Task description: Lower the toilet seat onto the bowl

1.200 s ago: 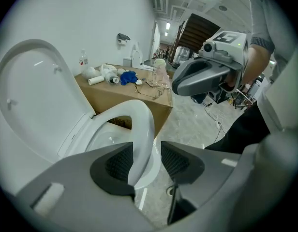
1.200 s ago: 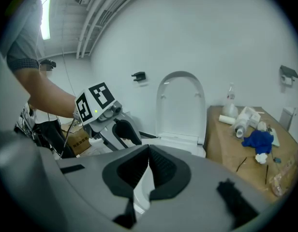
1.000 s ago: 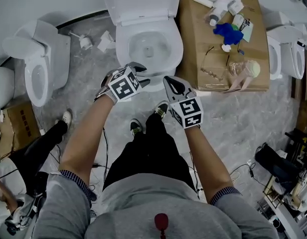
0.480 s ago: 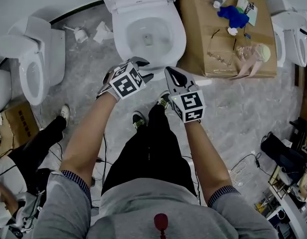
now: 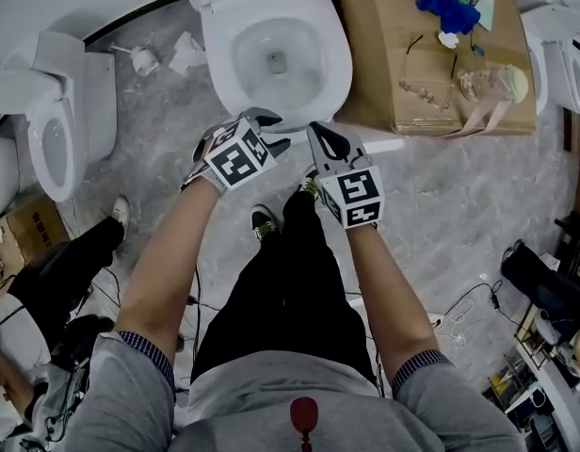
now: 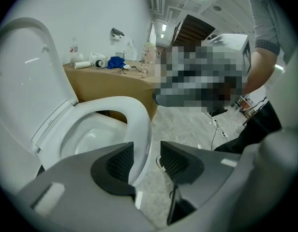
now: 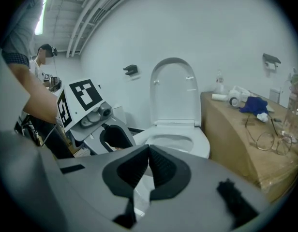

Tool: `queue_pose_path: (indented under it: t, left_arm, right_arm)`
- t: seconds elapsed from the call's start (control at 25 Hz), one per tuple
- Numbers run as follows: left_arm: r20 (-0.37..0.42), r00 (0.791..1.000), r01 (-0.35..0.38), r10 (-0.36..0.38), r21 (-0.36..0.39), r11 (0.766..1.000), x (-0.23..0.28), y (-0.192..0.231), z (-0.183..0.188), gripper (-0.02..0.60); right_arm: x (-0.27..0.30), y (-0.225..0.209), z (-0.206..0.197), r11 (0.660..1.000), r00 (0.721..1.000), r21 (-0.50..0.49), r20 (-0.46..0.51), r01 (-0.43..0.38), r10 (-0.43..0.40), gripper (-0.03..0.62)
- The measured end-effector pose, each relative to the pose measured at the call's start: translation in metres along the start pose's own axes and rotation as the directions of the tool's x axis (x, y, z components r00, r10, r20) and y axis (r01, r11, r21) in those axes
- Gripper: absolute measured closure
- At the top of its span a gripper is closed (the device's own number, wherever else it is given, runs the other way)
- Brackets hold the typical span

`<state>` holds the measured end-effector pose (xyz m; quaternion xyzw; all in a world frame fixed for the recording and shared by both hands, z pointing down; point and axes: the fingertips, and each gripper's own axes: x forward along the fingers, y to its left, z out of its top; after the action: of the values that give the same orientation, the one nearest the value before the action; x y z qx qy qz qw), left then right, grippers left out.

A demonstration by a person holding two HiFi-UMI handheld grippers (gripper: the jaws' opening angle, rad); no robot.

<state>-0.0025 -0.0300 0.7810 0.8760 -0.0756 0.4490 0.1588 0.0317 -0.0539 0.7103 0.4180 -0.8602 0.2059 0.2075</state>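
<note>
The white toilet (image 5: 276, 59) stands straight ahead. Its seat ring (image 5: 339, 64) lies flat on the bowl and its lid (image 7: 173, 88) stands upright against the wall. My left gripper (image 5: 269, 130) is open at the bowl's front edge; in the left gripper view the seat's front rim (image 6: 139, 124) shows through the gap of the gripper (image 6: 146, 154), just beyond the pads and not pinched. My right gripper (image 5: 320, 141) hovers a little short of the bowl's front right, shut on nothing. In the right gripper view this gripper (image 7: 149, 153) has its pads touching, and the left gripper (image 7: 98, 124) shows beside it.
A cardboard box (image 5: 403, 73) right of the toilet carries glasses, a blue cloth and bottles. Other toilets stand at left (image 5: 55, 130) and far right (image 5: 558, 45). Paper rolls (image 5: 144, 61) lie on the floor. Another person's leg (image 5: 69, 266) is at left; cables at lower right.
The view has shifted so the toilet sits higher in the picture. Both grippers keep nearly the same places and states in front of the bowl.
</note>
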Motion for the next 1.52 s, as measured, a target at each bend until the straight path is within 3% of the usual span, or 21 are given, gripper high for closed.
queue_pose_path:
  t: [0.96, 1.52]
  left_arm:
    - [-0.059, 0.994, 0.091, -0.096, -0.083, 0.992, 0.09, -0.013, -0.066, 0.397]
    - [-0.13, 0.983, 0.118, -0.131, -0.101, 0.988, 0.128, -0.01, -0.093, 0.396]
  right_arm:
    - [0.028, -0.007, -0.088, 0.997, 0.996, 0.071, -0.083, 0.021, -0.016, 0.579]
    - [0.043, -0.015, -0.101, 0.996, 0.996, 0.087, -0.087, 0.01, -0.003, 0.579]
